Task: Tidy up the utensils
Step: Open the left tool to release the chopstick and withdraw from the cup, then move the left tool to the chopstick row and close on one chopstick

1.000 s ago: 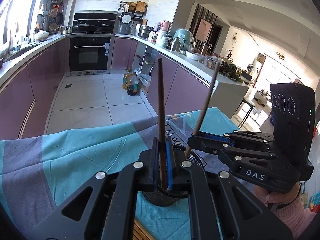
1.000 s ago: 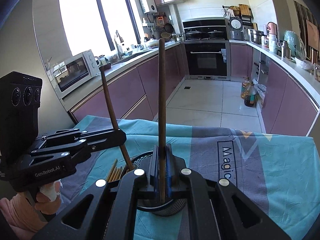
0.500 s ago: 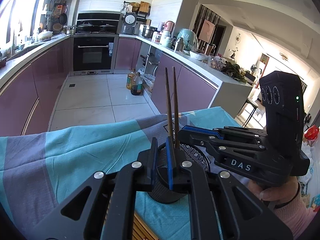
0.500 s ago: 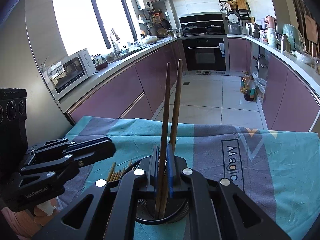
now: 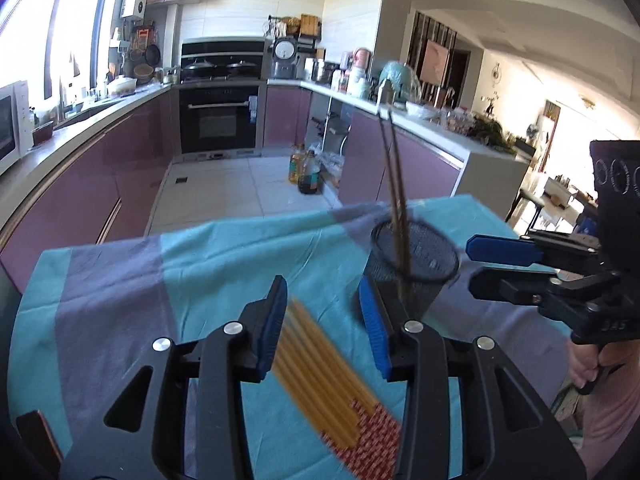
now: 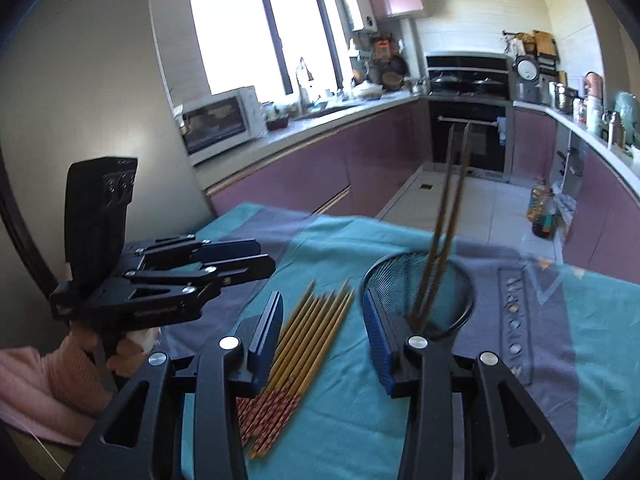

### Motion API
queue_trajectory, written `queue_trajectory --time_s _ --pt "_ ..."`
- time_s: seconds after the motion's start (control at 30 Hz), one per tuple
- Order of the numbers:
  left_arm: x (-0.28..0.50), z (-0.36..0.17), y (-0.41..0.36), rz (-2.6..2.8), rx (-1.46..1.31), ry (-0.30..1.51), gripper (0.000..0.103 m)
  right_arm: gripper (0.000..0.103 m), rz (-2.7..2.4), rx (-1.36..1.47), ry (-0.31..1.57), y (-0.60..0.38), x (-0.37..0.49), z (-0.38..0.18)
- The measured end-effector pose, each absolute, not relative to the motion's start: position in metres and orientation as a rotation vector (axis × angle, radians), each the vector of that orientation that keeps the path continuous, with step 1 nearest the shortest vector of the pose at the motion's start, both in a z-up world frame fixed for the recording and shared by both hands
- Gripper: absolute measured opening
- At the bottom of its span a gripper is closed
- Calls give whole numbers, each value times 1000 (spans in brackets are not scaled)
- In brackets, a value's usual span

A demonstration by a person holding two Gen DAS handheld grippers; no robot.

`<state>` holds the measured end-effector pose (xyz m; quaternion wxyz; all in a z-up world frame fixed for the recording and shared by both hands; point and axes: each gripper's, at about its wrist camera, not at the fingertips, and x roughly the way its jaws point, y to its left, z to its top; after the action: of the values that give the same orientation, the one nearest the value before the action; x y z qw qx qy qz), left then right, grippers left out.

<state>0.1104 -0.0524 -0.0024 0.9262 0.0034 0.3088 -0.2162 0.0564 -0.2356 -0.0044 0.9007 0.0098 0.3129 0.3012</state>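
Chopsticks (image 5: pixel 394 196) now stand loose in the holder (image 5: pixel 416 258) — released; both claws, left (image 5: pixel 323 322) and right (image 6: pixel 323 330), are opening and empty, over the yellow bundle (image 6: pixel 316 332) still to sort.

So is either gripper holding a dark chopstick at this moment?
No, both dark chopsticks stand in the mesh holder, and the opening jaws of the left gripper and right gripper grip nothing.

Bare cloth-covered desk (image 5: pixel 120 280) lies open leftward; the mesh holder (image 6: pixel 420 280) and bamboo chopsticks (image 6: pixel 312 328) block the near centre.
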Motion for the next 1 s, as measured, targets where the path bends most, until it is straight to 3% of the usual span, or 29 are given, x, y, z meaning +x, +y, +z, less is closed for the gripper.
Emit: queue_trajectory --time_s 0.37,1.0 --pt "95 -86 -24 -406 12 831 38 39 576 37 860 -208 66 -83" --pt "104 -111 -45 -391 33 917 38 39 495 -43 889 -184 69 -105"
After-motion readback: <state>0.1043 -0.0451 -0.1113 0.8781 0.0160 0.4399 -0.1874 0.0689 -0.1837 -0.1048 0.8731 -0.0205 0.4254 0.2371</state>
